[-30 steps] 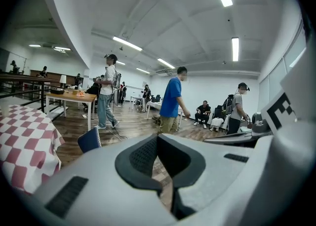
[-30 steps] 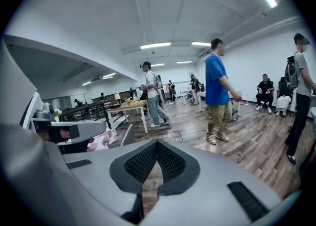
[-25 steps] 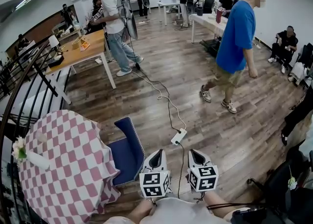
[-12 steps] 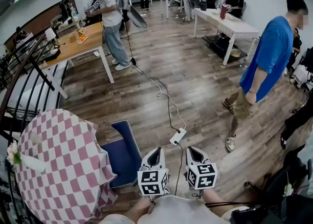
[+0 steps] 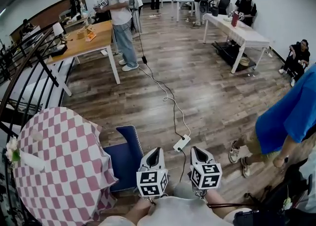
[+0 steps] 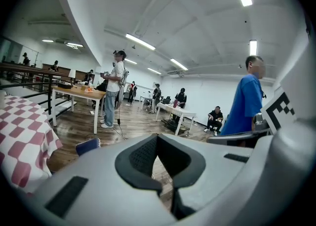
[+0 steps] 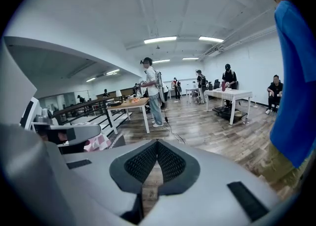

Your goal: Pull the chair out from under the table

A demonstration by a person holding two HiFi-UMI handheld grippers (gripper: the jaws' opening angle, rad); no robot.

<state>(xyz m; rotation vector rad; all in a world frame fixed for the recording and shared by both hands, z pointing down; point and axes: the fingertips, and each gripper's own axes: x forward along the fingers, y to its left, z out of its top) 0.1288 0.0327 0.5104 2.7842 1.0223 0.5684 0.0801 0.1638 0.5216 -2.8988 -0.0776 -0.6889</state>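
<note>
A blue padded chair stands tucked against the round table with the pink-and-white checked cloth, its backrest towards me. My left gripper hangs just right of the backrest, apart from it and shut on nothing. My right gripper floats beside it over the wood floor, also shut and empty. In the left gripper view the closed jaws point past the chair's backrest and the checked cloth. The right gripper view shows closed jaws with the cloth low at left.
A white power strip with its cable lies on the floor just ahead of the grippers. A person in a blue shirt stands close at right. A black railing runs behind the round table. A wooden table and a standing person are farther off.
The person in blue has walked from mid-floor to the right edge, nearer to me. Both grippers stay shut, side by side. The chair stays against the table.
</note>
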